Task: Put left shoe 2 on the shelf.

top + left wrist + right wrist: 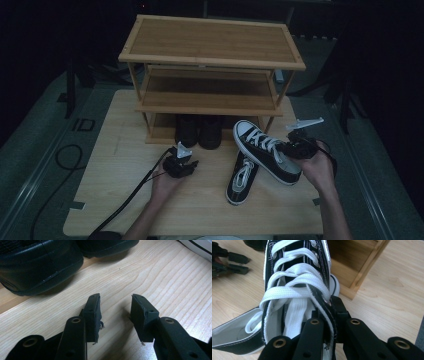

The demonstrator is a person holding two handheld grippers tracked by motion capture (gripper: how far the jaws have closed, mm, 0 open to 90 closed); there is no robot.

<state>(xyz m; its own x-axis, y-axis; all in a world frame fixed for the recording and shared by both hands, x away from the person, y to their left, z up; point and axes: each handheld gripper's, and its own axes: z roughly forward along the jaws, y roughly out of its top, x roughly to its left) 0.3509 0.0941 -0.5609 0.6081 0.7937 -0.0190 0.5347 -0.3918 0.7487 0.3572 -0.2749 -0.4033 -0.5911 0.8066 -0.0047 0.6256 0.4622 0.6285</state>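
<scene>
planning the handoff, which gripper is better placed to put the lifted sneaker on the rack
Right. The right gripper is shut on the lifted sneaker by its collar edge, beside the rack. The left gripper is open over bare table, holding nothing.

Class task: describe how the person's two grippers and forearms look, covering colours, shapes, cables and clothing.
Both are black. The left gripper has two flat, rectangular padded jaws on arms with brass-ringed holes, and a black cable trailing toward the table's near edge. The right gripper carries a grey three-cornered plate on top. No sleeves show on the forearms.
</scene>
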